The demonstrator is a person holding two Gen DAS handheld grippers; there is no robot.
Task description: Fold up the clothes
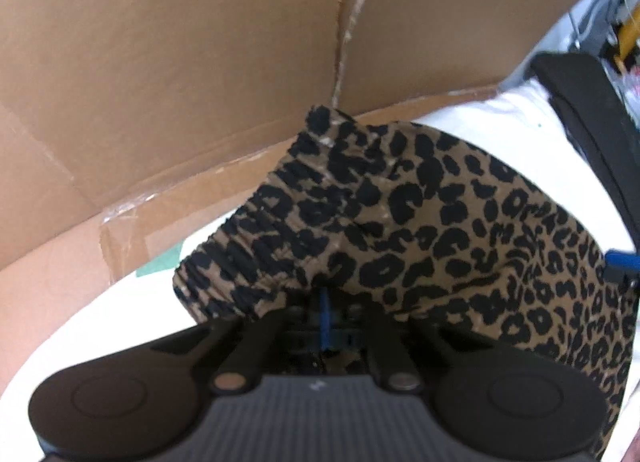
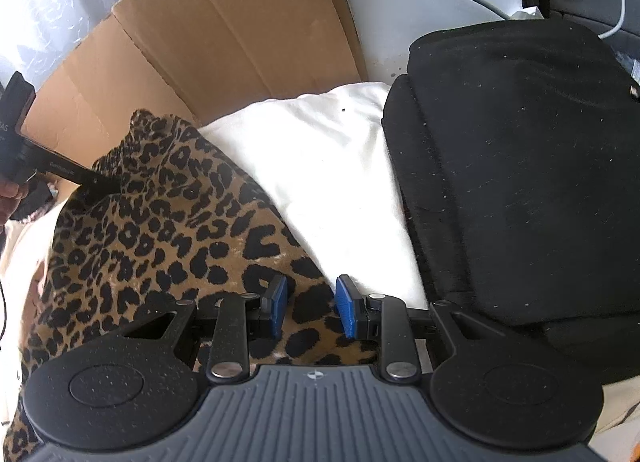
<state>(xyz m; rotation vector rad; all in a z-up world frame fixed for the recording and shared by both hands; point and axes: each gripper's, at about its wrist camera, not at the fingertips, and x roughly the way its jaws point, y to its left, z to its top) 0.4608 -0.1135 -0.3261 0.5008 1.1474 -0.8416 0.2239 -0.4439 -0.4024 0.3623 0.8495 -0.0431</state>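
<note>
The tan-and-black leopard-print garment (image 1: 400, 222) lies draped over a white cloth-covered surface (image 1: 520, 122), its ribbed, gathered hem toward the brown cardboard box (image 1: 200, 62) that stands open along the surface's far edge. In the left wrist view the left gripper (image 1: 325, 314) has its fingers drawn fully together, a thin blue pad edge showing between them, and the gathered hem of the garment bunches right over the tips; the fabric hides the tips, so a pinch on the hem looks likely but the contact itself cannot be seen. In the right wrist view the right gripper (image 2: 310, 304) stands partly open above a lower part of the same garment (image 2: 160, 230), its two blue-padded fingers (image 2: 276, 298) apart with leopard fabric lying flat in the gap beneath them and neither pad pressing on it. The right view shows what the left cannot: the left gripper's black finger (image 2: 80, 178) reaching in from the left edge and meeting the raised hem of the garment near the box, with a hand (image 2: 10, 190) behind it, and a large black padded bag or cushion (image 2: 520, 162) resting on the white surface (image 2: 320, 150) just beside the garment's right edge. The left view alone shows the box's inner walls and seam close up, and only a blue tip of the right gripper (image 1: 622, 260) at its right edge.
</note>
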